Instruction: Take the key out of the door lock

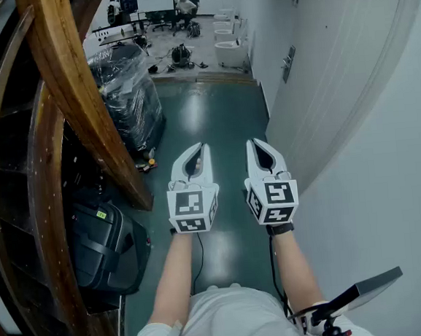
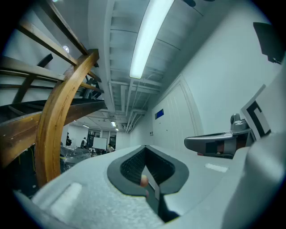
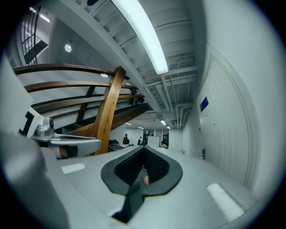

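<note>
I count two grippers, held out side by side above the green floor (image 1: 221, 119), each carrying one marker cube. The left gripper (image 1: 201, 149) has its jaws pressed together with nothing between them, and the right gripper (image 1: 253, 144) is the same. The two sit near each other without touching.

There is one white door (image 1: 346, 49) on my right, with one lock plate (image 1: 289, 62) on it, well ahead of both grippers. I cannot make out the key at that plate, as it is too small from here.

On my left runs one curved wooden rail (image 1: 79, 94). One black case (image 1: 103, 242) lies on the floor beside it, shut, so its contents are hidden. Farther along stands one bundle (image 1: 127, 90) wrapped in clear film, and what is inside shows only as dark shapes. One person (image 1: 184, 7) sits at the far end.
</note>
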The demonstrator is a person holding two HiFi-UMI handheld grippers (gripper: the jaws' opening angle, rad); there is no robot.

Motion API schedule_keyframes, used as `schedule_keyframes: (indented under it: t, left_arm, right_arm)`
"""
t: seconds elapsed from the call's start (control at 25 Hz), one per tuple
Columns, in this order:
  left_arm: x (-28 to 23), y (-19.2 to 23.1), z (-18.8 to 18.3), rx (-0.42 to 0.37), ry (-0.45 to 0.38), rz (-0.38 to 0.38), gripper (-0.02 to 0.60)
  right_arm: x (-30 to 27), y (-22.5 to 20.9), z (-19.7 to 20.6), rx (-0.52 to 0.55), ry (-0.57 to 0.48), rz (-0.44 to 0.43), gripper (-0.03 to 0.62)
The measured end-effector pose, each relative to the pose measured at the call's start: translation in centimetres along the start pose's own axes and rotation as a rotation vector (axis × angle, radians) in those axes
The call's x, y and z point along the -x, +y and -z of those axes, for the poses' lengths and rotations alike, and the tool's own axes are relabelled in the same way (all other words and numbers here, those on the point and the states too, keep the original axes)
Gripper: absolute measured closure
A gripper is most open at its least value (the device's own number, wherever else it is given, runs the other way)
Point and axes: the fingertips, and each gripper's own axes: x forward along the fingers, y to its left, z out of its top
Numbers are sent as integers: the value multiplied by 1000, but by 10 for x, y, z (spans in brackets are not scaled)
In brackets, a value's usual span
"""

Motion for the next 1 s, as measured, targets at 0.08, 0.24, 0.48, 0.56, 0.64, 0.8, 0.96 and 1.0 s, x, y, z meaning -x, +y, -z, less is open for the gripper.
schedule_keyframes:
  t: [0.08, 0.24, 0.48, 0.56, 0.64, 0.8, 0.96, 1.0]
  left_arm:
    - [-12, -5, 1, 5, -2, -8, 580]
    - [-33, -20, 7, 16, 4, -5, 580]
    - [-60, -43, 13, 22, 8, 9, 580]
    - [-67, -51, 14, 23, 5, 16, 580]
    - [-76, -58, 17, 22, 11, 21, 580]
    - [-89, -63, 25, 23, 34, 9, 578]
    - [-99, -58, 35, 16, 48, -3, 580]
    - [-102, -54, 38, 16, 51, -7, 580]
  right_arm:
    - [-6, -12, 1, -4, -2, -8, 592]
    - [-8, -40, 5, -17, -4, 3, 592]
    - [-10, -78, 11, -36, -2, 29, 592]
    - [-10, -89, 13, -50, -3, 37, 592]
    - [-12, -97, 16, -56, -4, 37, 592]
    - [-21, -101, 24, -54, 7, 18, 592]
    - [-38, -102, 32, -91, 24, 8, 592]
    - [-45, -101, 34, -98, 29, 6, 592]
